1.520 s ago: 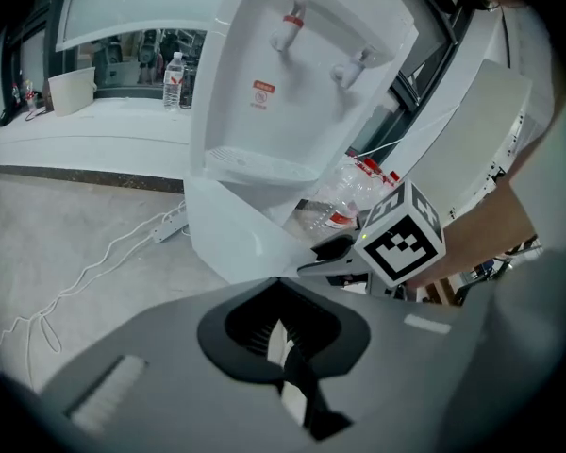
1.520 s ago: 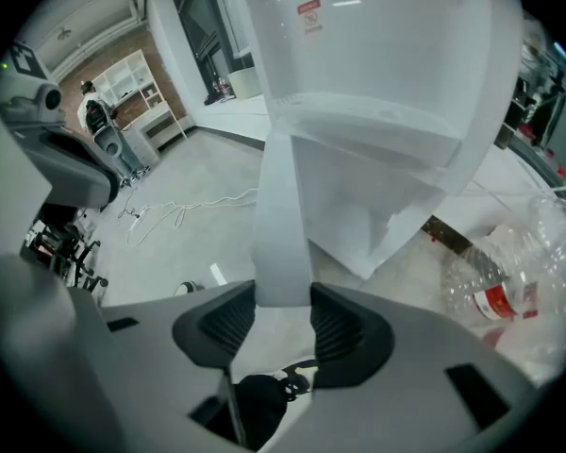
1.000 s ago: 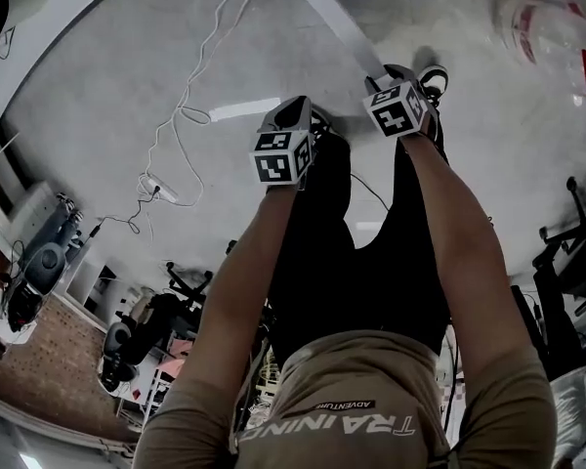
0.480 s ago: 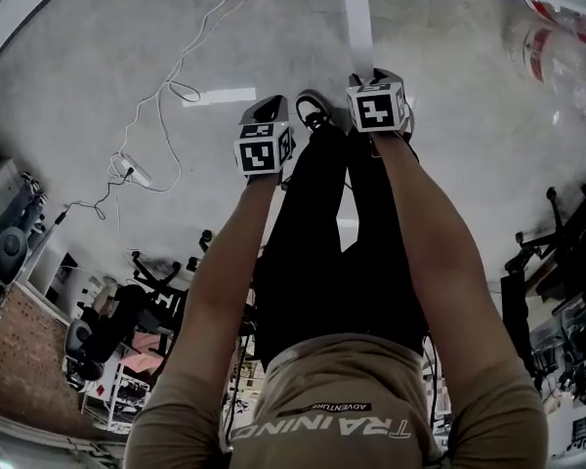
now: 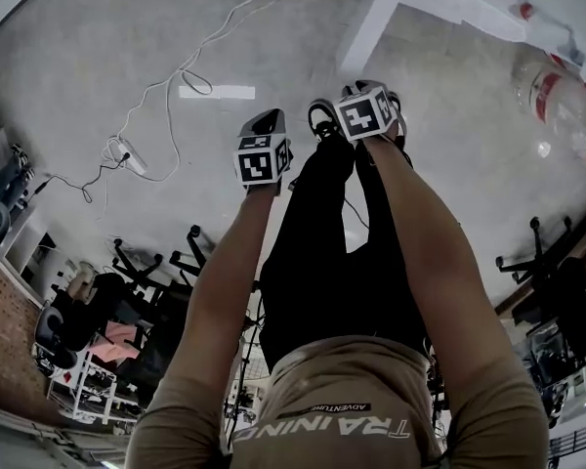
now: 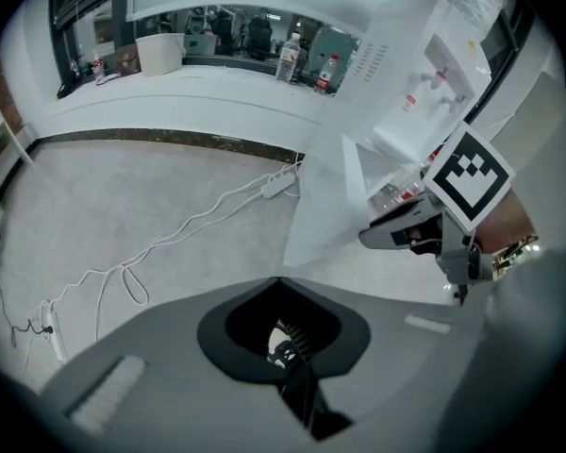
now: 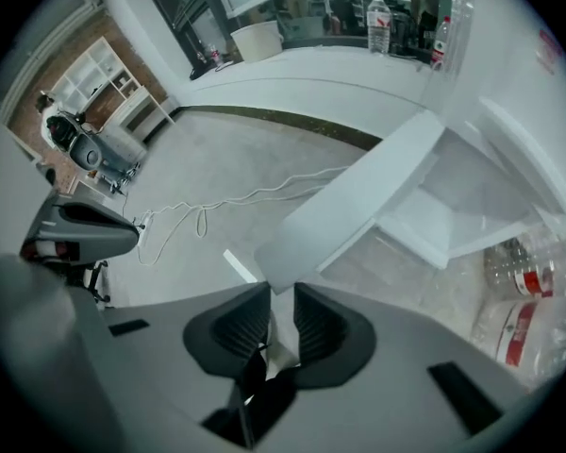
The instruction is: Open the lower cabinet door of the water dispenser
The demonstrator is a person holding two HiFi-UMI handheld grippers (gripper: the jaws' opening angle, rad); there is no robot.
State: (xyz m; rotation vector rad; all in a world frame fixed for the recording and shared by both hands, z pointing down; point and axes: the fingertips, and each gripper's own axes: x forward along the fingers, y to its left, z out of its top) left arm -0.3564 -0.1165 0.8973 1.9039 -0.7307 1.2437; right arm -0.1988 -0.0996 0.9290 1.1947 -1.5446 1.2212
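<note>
The white water dispenser stands with its lower cabinet door swung wide open; the shelf inside shows. In the head view the door reaches down toward my hands. My right gripper hangs just short of the door's free edge. Its jaws have just been closing, a narrow gap is left, and nothing is between them. My left gripper is shut and empty, pointing at the floor left of the door. Both marker cubes show in the head view, left gripper and right gripper.
Several plastic bottles lie on the floor right of the cabinet. A white cable and a power strip trail over the grey floor at left. My shoes are under the grippers. Office chairs stand behind me.
The right gripper sat at the door's edge a second ago and is now a little off it. Both hands have shifted across the floor, and more of the open cabinet shows.
</note>
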